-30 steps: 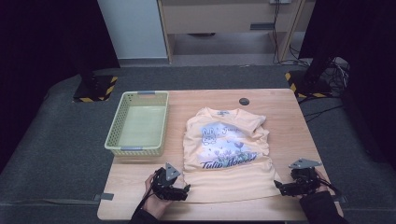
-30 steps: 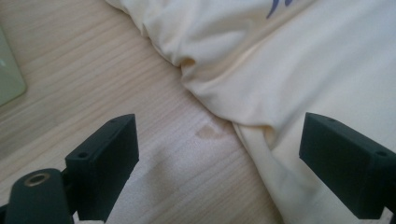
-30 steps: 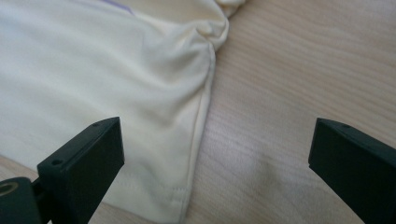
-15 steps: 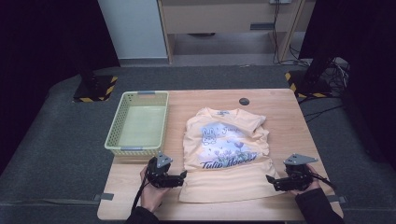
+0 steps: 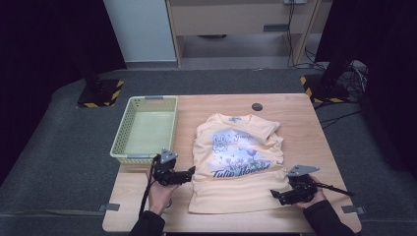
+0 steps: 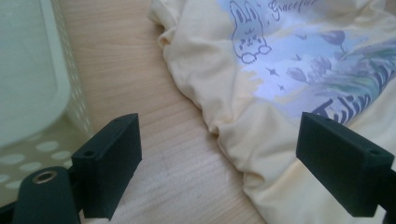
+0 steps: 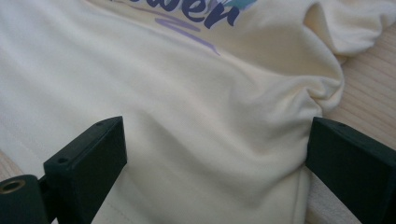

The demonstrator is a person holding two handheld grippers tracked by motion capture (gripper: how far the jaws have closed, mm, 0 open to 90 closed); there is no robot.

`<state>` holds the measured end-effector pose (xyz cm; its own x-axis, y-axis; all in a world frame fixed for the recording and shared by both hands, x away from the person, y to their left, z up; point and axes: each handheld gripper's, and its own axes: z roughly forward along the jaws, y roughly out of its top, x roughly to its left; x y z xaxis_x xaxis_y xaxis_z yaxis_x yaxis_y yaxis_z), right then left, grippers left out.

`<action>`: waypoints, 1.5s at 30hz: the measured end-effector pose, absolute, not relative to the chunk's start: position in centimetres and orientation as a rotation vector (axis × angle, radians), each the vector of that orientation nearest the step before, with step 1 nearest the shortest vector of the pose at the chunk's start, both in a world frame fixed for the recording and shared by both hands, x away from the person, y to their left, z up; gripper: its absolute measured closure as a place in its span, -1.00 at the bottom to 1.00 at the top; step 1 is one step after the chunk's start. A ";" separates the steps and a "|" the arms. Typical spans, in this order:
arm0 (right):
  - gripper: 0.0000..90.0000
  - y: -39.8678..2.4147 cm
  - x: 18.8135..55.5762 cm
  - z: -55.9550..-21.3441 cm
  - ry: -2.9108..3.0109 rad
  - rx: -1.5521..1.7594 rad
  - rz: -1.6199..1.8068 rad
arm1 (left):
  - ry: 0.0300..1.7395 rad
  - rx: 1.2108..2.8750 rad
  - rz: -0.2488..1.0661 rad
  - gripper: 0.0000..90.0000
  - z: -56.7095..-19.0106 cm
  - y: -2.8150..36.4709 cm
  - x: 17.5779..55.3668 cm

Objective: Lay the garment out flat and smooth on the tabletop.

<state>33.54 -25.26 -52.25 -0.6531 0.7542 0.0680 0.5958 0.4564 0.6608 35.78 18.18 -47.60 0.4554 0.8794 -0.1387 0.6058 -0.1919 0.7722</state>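
Note:
A pale yellow T-shirt point(image 5: 238, 162) with a bunny and tulip print lies face up, a little rumpled, in the middle of the wooden table point(image 5: 300, 123). My left gripper point(image 5: 192, 172) is at the shirt's left edge, jaws open. In the left gripper view the left gripper point(image 6: 224, 158) straddles the shirt's point(image 6: 261, 70) bunched side seam and bare wood. My right gripper point(image 5: 274, 195) sits at the shirt's lower right corner. In the right gripper view the right gripper point(image 7: 215, 163) is open, with the shirt's point(image 7: 187, 93) hem area between the jaws and not pinched.
A pale green perforated basket point(image 5: 145, 130) stands at the table's left, just beyond the left gripper, with its wall point(image 6: 28, 84) close to the left jaw. A dark round cap point(image 5: 257, 106) sits near the far edge. Black stands flank the table on the floor.
The left gripper has moved away from the front edge toward the basket and the shirt's left side. The right gripper has slid left onto the shirt's lower right corner.

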 end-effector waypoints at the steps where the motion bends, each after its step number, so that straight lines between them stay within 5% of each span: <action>1: -0.88 -25.2 33.5 -52.3 2.477 1.166 0.978 | 1.248 1.889 0.434 -0.69 -47.4 18.2 36.0; 45: -0.95 -25.2 32.4 -53.0 2.515 1.085 0.895 | 1.320 1.787 0.574 -0.60 -45.1 14.4 45.9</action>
